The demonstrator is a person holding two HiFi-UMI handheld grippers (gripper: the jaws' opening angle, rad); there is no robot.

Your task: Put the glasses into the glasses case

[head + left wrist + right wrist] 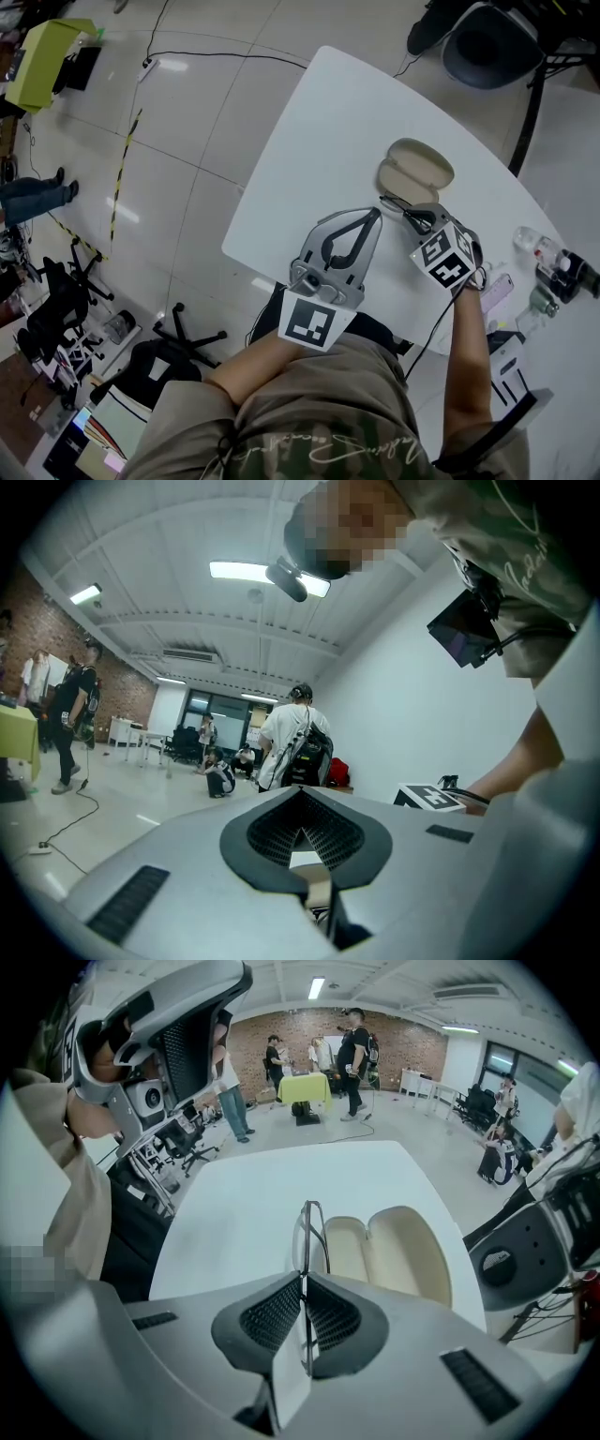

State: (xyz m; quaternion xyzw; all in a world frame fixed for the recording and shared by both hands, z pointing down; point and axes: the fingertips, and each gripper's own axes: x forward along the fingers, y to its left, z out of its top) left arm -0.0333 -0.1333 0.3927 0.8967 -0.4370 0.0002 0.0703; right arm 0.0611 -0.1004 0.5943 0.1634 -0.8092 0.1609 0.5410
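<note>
Overhead, a tiled floor (202, 187) strewn with cables surrounds a white, round-cornered table (319, 131), at whose near edge a person works with a gripper in each hand; a dark office chair (492, 42) stands beyond the far side of the table, and a few small bottles (542, 248) sit at the table's right edge. The left gripper (376, 217) hangs over the near part of the table, its jaws pressed together with nothing between them; in the left gripper view the left gripper (302, 797) has its ribbed pads meeting at the tip, and people stand about the room behind. The right gripper (413, 222), topped by its marker cube, is held just right of the left one; in the right gripper view the right gripper (303, 1286) pinches the thin dark frame of the glasses (309, 1232), which stick out ahead of the jaws, seen edge-on and upright. The glasses case (416, 167) lies open on the table (253, 1194) just beyond both grippers, its two cream-lined halves side by side and facing up; the glasses (401, 208) sit in the right gripper's grip at the near edge of the glasses case (394, 1251), beside its left half and outside it; whether they touch the table cannot be told.
</note>
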